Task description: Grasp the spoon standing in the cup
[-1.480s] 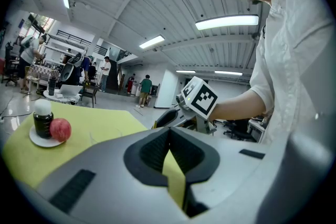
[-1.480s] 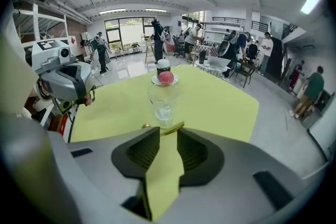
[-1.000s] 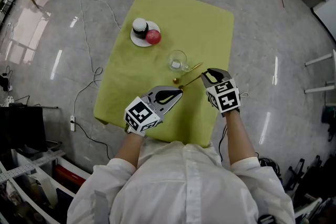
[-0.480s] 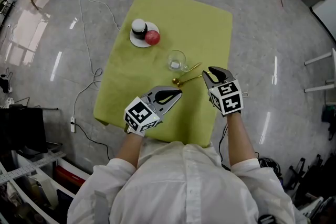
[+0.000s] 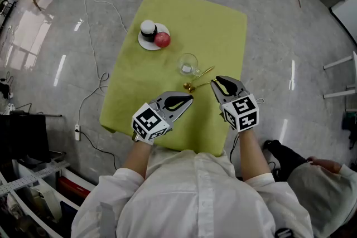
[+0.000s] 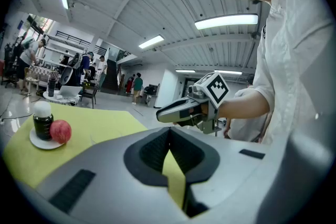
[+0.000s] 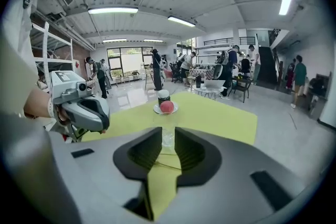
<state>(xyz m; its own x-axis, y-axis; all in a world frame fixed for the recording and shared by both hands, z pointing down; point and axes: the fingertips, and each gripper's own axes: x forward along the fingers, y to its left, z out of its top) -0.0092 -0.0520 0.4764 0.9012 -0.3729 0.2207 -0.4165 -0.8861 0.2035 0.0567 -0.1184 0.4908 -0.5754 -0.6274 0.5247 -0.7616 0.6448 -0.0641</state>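
One gold spoon (image 5: 188,86) is lying flat on the yellow tabletop (image 5: 212,19), just below the one glass cup (image 5: 188,64) at mid-frame, not standing in it. A thin gold handle is crossing the gap of the right tongs (image 5: 216,81), which have just been narrowing but are not pinching it. The left tongs (image 5: 191,99) are sitting closed and empty, unmoved since before. Upper left, one plate (image 5: 146,43) is carrying one jar (image 5: 148,28) and one apple (image 5: 162,39). A bystander's leg (image 5: 326,173) is newly showing at lower right.

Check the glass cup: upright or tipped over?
Upright: from overhead the glass cup shows its round open rim, and the right gripper view shows it standing straight on the green cloth.
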